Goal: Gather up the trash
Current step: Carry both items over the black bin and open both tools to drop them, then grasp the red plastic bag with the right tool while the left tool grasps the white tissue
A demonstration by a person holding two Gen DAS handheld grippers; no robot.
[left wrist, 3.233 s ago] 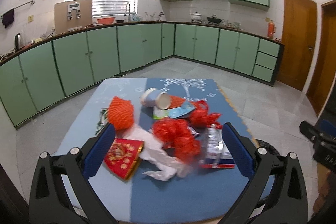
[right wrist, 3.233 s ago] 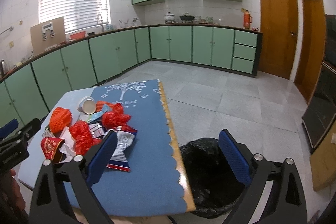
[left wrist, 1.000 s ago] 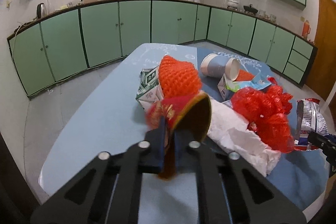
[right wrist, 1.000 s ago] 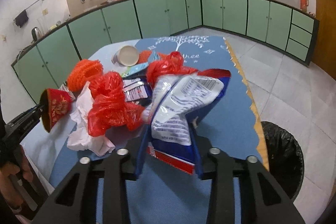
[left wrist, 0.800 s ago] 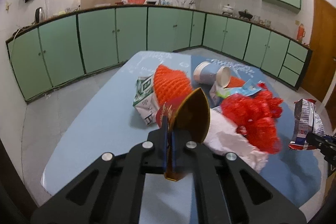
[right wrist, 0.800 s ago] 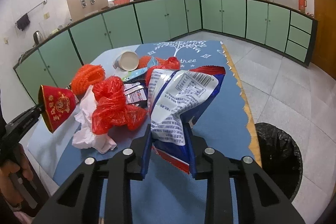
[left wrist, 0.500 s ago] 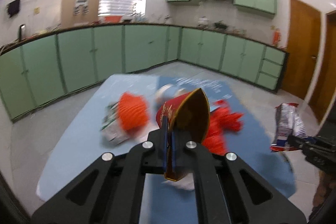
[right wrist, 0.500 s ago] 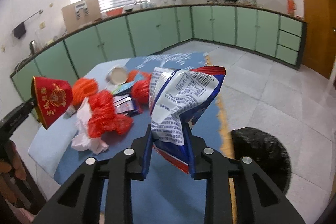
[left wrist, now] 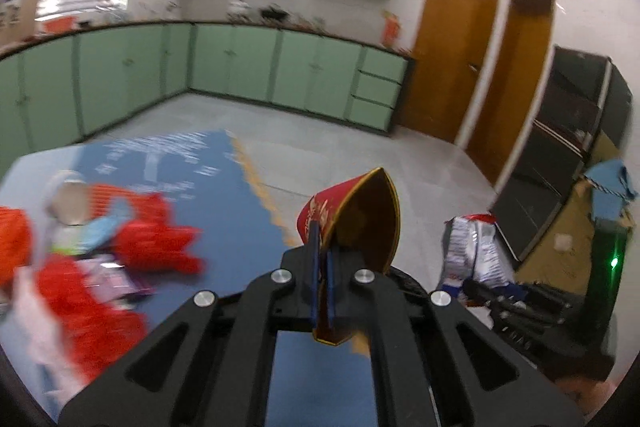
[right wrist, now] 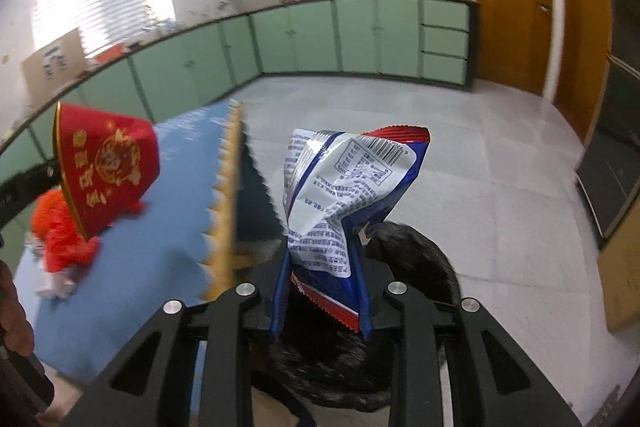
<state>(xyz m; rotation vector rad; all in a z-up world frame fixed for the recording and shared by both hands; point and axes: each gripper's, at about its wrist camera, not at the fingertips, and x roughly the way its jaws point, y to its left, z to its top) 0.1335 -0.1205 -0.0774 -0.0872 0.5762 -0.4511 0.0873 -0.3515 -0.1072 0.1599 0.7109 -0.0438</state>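
gold characters on red packet, unreadable.

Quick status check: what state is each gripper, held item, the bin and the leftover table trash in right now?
Left gripper: shut on red paper packet.
Red paper packet: held, lifted off the table.
Right gripper: shut on snack bag.
Snack bag: crumpled, held upright above the bin.
Black-lined trash bin: open.
Red mesh netting: lying on the table.
Paper cup: tipped on its side.
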